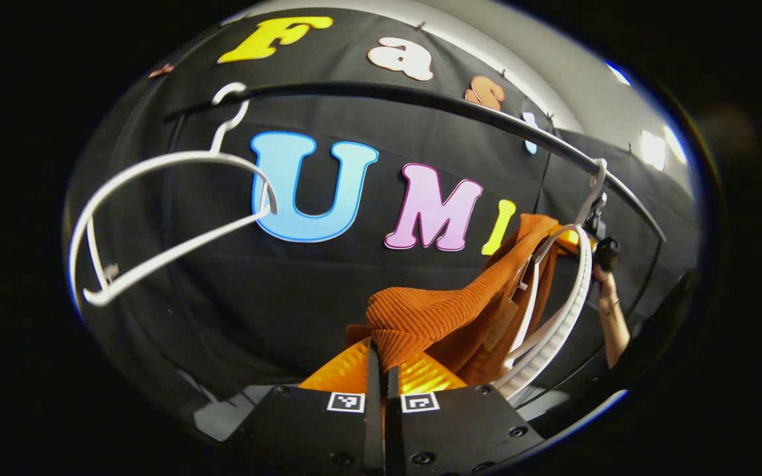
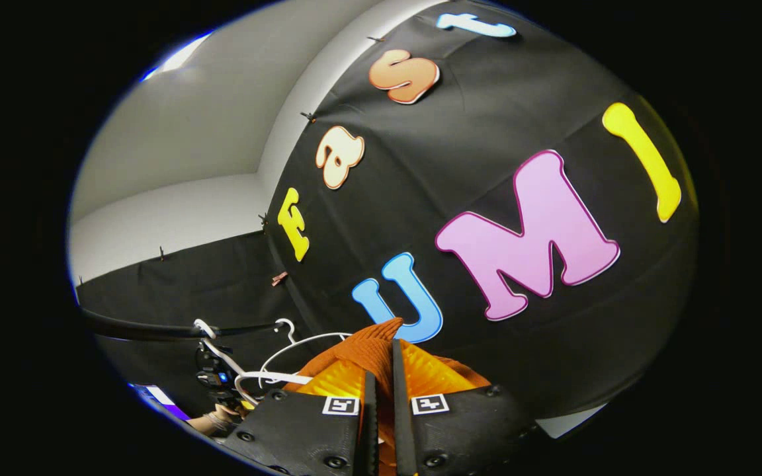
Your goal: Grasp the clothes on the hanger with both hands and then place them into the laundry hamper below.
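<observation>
Both grippers are pinching the orange ribbed top (image 1: 421, 317), bottom centre: left gripper (image 1: 383, 377), right gripper (image 2: 381, 390). It's draped on the white hanger (image 1: 553, 330), so yanking could snag it.

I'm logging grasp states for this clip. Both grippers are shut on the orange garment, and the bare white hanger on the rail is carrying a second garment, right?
Not quite. The bare white hanger on the rail carries nothing, as the left gripper view shows. The rest holds: the left gripper and right gripper are each shut on the orange garment.

Left hand-held gripper (image 1: 381, 360) pinches orange garment (image 1: 450, 311) beside white hanger (image 1: 553, 330).
</observation>
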Motion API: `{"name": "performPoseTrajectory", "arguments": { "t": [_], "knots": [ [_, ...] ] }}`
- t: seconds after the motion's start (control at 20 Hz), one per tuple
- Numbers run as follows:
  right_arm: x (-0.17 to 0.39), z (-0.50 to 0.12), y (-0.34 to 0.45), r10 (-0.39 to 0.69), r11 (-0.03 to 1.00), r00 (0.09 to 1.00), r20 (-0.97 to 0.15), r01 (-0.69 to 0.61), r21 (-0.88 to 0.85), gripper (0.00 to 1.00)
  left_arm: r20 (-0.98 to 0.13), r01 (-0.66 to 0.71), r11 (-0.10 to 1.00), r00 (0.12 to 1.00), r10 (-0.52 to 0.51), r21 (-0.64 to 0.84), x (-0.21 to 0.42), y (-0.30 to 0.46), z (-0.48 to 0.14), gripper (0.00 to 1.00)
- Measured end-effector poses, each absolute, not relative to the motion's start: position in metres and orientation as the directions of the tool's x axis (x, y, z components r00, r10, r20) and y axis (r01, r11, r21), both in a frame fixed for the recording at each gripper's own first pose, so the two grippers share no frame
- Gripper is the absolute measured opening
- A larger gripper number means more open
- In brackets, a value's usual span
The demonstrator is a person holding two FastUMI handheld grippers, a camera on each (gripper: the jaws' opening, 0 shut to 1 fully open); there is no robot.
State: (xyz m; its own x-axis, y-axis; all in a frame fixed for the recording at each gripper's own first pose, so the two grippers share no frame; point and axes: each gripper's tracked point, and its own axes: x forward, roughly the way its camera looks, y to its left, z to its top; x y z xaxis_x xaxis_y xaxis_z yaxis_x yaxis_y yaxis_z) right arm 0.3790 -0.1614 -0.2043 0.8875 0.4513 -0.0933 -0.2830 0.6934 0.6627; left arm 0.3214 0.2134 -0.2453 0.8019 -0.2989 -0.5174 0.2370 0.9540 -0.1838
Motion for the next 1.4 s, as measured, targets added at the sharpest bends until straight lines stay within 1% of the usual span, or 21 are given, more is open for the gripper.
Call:
{"name": "performPoseTrajectory", "arguments": {
  "t": [0.1,0.15,0.25,0.35,0.4,0.45,0.55,0.75,0.9,1.0,1.1,1.2,1.4],
  "knots": [
    [0.384,-0.213,-0.161,0.455,0.668,0.884,-0.103,-0.262,0.696,0.14,-0.492,0.218,0.934,0.803,-0.336,-0.283,0.327,0.215,-0.250,0.07],
    [0.386,-0.230,-0.164,0.439,0.690,0.887,-0.146,-0.228,0.687,0.14,-0.492,0.198,0.934,0.806,-0.327,-0.296,0.329,0.218,-0.257,0.06],
    [0.381,-0.264,-0.171,0.408,0.730,0.884,-0.227,-0.166,0.664,0.14,-0.536,0.167,0.954,0.797,-0.280,-0.250,0.322,0.221,-0.294,0.06],
    [0.368,-0.283,-0.176,0.394,0.723,0.880,-0.267,-0.117,0.680,0.14,-0.589,0.146,0.967,0.771,-0.245,-0.210,0.312,0.213,-0.321,0.06],
    [0.362,-0.287,-0.179,0.384,0.712,0.883,-0.269,-0.098,0.695,0.14,-0.594,0.129,0.968,0.770,-0.234,-0.214,0.304,0.212,-0.326,0.06],
    [0.358,-0.291,-0.181,0.377,0.699,0.886,-0.271,-0.081,0.710,0.14,-0.579,0.110,0.962,0.779,-0.239,-0.249,0.296,0.209,-0.328,0.06],
    [0.341,-0.306,-0.187,0.359,0.718,0.881,-0.308,-0.049,0.695,0.14,-0.565,0.087,0.949,0.786,-0.252,-0.303,0.278,0.198,-0.330,0.06],
    [0.302,-0.353,-0.175,0.373,0.777,0.816,-0.441,-0.016,0.629,0.14,-0.636,-0.028,0.961,0.755,-0.161,-0.276,0.243,0.205,-0.358,0.06],
    [0.285,-0.362,-0.154,0.400,0.767,0.786,-0.471,-0.006,0.642,0.15,-0.660,-0.079,0.972,0.745,-0.091,-0.223,0.216,0.196,-0.362,0.06],
    [0.266,-0.360,-0.134,0.435,0.756,0.768,-0.470,-0.028,0.654,0.14,-0.660,-0.080,0.977,0.747,-0.074,-0.200,0.201,0.179,-0.359,0.06],
    [0.251,-0.355,-0.113,0.470,0.743,0.752,-0.461,-0.056,0.667,0.14,-0.654,-0.066,0.979,0.753,-0.077,-0.191,0.194,0.159,-0.351,0.06],
    [0.242,-0.346,-0.084,0.530,0.712,0.726,-0.439,-0.099,0.695,0.14,-0.639,-0.040,0.981,0.763,-0.095,-0.192,0.193,0.137,-0.340,0.06],
    [0.208,-0.344,-0.045,0.613,0.656,0.663,-0.430,-0.125,0.744,0.14,-0.602,0.024,0.972,0.782,-0.164,-0.234,0.207,0.094,-0.323,0.06]
  ]
}}
